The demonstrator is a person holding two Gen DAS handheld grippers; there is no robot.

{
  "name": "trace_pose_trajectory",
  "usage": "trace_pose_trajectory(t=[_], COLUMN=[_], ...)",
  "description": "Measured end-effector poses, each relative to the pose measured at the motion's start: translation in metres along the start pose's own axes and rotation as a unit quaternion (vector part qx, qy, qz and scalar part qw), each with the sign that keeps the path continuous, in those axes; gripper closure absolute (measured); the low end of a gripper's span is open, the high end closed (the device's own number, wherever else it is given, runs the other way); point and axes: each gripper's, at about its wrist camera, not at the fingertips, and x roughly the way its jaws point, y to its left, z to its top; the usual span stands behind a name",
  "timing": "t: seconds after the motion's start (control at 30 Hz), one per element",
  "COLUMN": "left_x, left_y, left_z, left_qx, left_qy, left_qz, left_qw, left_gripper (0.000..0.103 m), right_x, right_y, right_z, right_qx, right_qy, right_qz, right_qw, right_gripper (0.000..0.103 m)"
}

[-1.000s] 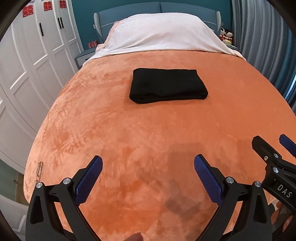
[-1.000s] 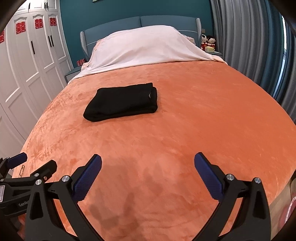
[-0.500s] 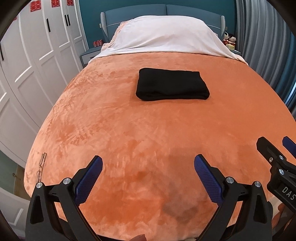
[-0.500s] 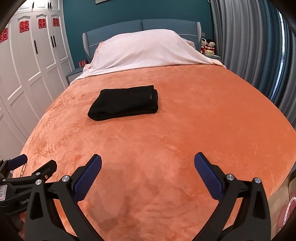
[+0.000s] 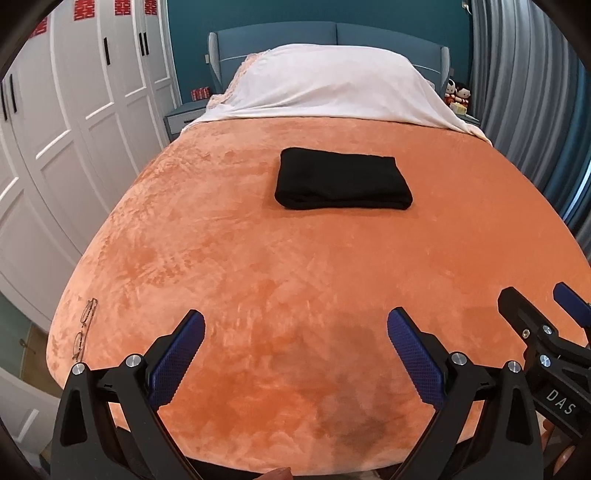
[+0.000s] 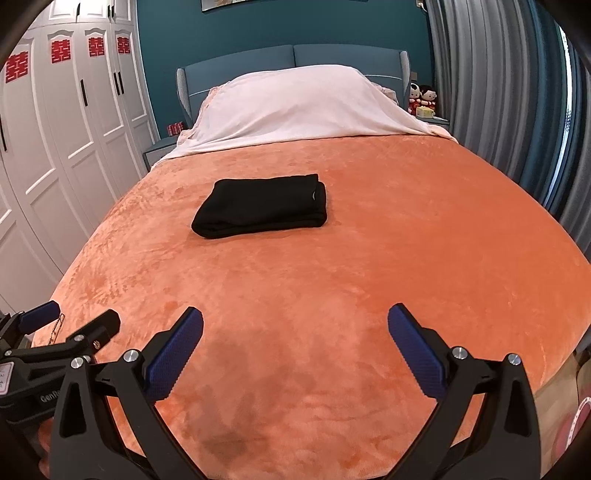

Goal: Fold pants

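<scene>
Black pants (image 5: 341, 180) lie folded into a neat rectangle on the orange blanket (image 5: 258, 266), toward the far half of the bed; they also show in the right wrist view (image 6: 264, 205). My left gripper (image 5: 295, 325) is open and empty, near the foot of the bed, well short of the pants. My right gripper (image 6: 295, 321) is open and empty too, beside the left one. The right gripper shows at the right edge of the left wrist view (image 5: 543, 306), and the left gripper at the left edge of the right wrist view (image 6: 74, 317).
A white sheet (image 5: 325, 85) covers the pillows by the blue headboard (image 5: 332, 35). White wardrobes (image 5: 74, 110) stand on the left, grey curtains (image 6: 498, 92) on the right. Spectacles (image 5: 85, 325) lie near the bed's front left corner. Dolls (image 6: 423, 96) sit on the right nightstand.
Both grippers have drawn back and risen from the bed, so the pants look farther off. The pants have not moved. Both stay open.
</scene>
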Motion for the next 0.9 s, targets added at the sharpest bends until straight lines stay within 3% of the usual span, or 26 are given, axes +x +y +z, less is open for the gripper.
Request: trace_pose_trajectory(t=[0.37, 0.53, 0.7, 0.9], left_x=[-0.008, -0.013, -0.009, -0.008], left_y=[-0.006, -0.006, -0.004, -0.006], left_z=[-0.002, -0.007, -0.007, -0.011], left_qx=[0.006, 0.0, 0.0, 0.009], left_qy=[-0.007, -0.03, -0.015, -0.002], left_qz=[-0.007, 0.013, 0.035, 0.019], left_qw=[0.9999, 0.9995, 0.9993, 0.9998], left_gripper=[0.005, 0.005, 0.005, 0.005], right_x=[-0.007, -0.01, -0.011, -0.011], right_y=[-0.006, -0.008, -0.007, -0.005], right_z=[-0.002, -0.003, -0.005, -0.01], right_qx=[0.008, 0.012, 0.013, 0.012], right_qy=[-0.005, -0.006, -0.004, 0.002], right_qz=[0.002, 0.001, -0.001, 0.002], right_qw=[1.0, 1.0, 1.0, 1.0], right_gripper=[0.005, 0.005, 0.005, 0.005])
